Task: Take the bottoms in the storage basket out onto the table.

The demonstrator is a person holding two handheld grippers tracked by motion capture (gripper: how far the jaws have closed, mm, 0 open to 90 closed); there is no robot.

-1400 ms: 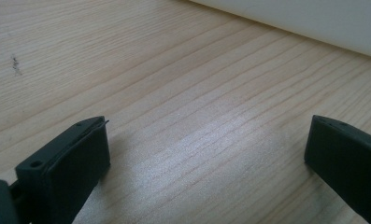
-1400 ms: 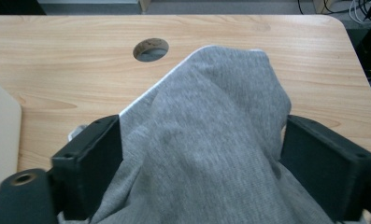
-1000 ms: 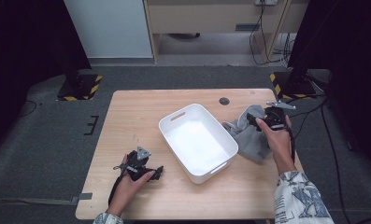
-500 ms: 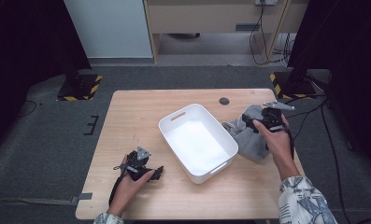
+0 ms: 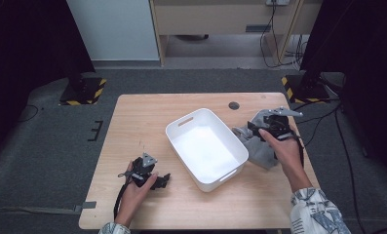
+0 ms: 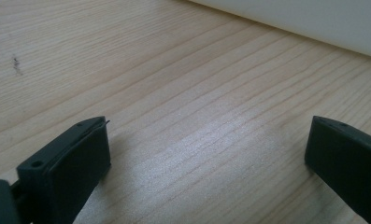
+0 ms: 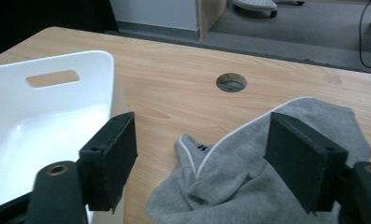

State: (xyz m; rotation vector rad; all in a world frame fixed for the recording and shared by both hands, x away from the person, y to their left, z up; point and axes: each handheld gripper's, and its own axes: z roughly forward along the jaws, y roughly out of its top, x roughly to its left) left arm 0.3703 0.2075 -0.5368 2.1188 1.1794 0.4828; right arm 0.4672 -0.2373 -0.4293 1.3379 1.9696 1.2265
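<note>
High view, near to far: left tool [image 5: 163, 181], lower left, jaws wide, resting on worktop [image 5: 147, 122]; white tub [image 5: 205, 148], centre; right tool [image 5: 252, 127], jaws apart and just closing over grey garment [image 5: 259, 146], right of tub; cable hole [image 5: 234, 105]

grey carpet [image 5: 45, 146], wooden table [image 5: 147, 117], white cabinet [image 5: 115, 29]

A light wooden table [image 5: 147, 122] bears a white tub [image 5: 205, 148] and, beside it, a crumpled grey garment [image 5: 260, 146]
</note>
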